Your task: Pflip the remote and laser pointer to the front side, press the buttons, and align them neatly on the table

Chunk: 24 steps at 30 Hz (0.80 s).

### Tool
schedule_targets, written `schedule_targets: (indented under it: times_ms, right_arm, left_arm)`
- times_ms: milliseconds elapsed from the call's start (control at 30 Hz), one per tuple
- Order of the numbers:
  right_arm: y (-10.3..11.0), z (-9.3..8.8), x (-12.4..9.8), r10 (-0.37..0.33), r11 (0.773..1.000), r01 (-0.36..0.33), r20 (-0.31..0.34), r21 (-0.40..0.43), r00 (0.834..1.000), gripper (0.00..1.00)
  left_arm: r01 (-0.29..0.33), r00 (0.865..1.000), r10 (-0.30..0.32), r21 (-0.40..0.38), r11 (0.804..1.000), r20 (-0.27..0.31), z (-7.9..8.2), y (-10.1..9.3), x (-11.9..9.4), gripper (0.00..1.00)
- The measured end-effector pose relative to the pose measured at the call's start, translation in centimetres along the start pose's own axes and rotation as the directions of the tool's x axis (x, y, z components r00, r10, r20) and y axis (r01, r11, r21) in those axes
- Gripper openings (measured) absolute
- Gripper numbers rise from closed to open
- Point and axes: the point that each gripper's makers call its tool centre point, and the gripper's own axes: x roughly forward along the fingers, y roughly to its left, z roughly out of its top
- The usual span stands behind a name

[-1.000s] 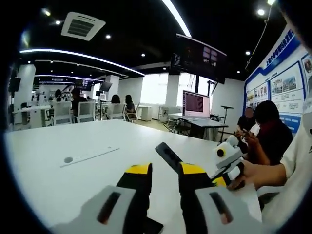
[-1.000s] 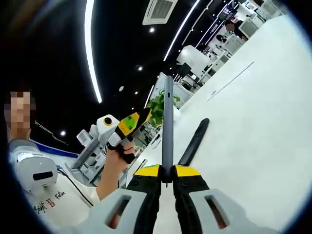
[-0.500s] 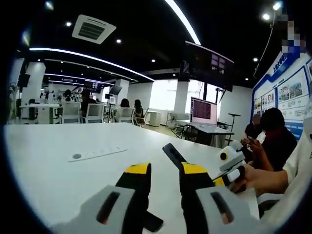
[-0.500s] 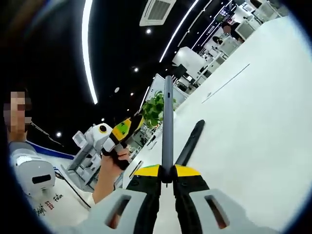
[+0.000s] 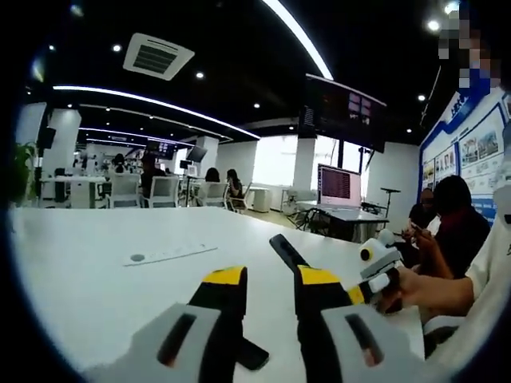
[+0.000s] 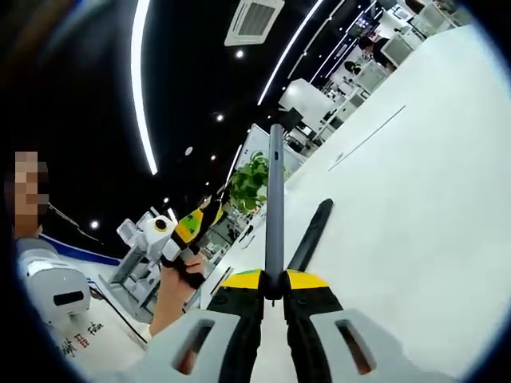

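A slim grey laser pointer [image 6: 275, 199] stands up from my right gripper [image 6: 273, 281], which is shut on its lower end and holds it above the white table [image 6: 415, 215]. Just beyond it, a long black remote [image 6: 312, 233] lies flat on the table. In the left gripper view the same black remote [image 5: 282, 249] runs under my left gripper [image 5: 271, 279], whose yellow-tipped jaws stand apart with nothing between them. A hand holds the right gripper [image 5: 374, 271] at the right of that view. The left gripper [image 6: 172, 234], held in a hand, appears at the left of the right gripper view.
A thin white strip with a round dot [image 5: 169, 254] lies on the table beyond the remote. People sit at the right [image 5: 447, 223]. Chairs, desks and a monitor [image 5: 337, 186] stand far behind. A green plant [image 6: 249, 179] is past the table's edge.
The left gripper and its hand have drifted left and slightly down in the right gripper view. The laser pointer stays clamped and the remote stays on the table.
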Motion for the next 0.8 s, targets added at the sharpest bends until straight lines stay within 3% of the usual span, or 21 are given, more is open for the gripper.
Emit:
schedule_targets:
  times_ms: [100,467,633,733,800]
  right_arm:
    - [0.3,0.1,-0.1,0.026,0.999,-0.026,-0.002,0.034,1.0,0.12]
    - [-0.3,0.5,-0.7,0.012,0.999,-0.012,-0.004,0.035,1.0,0.12]
    - [-0.5,0.4,-0.6,0.0,0.999,0.0,-0.006,0.035,1.0,0.12]
    - [-0.3,1.8,-0.5,0.038,0.993,-0.047,0.089,0.104,0.995,0.12]
    - [-1.0,1.7,-0.7,0.011,0.993,-0.02,0.077,0.118,0.997,0.12]
  left_arm:
    - [-0.018,1.0,0.018,0.014,1.0,-0.006,-0.6,0.1,-0.6,0.26]
    - [-0.089,0.996,0.088,-0.017,0.996,-0.028,-1.9,1.5,-3.1,0.27]
    - [-0.11,0.992,0.111,0.008,0.994,-0.062,-2.7,1.6,-4.1,0.28]
    - [-0.112,0.99,0.113,0.024,0.993,-0.081,-2.9,1.3,-4.6,0.28]
    - [-0.119,0.989,0.123,0.045,0.992,-0.084,-2.8,1.2,-5.0,0.28]
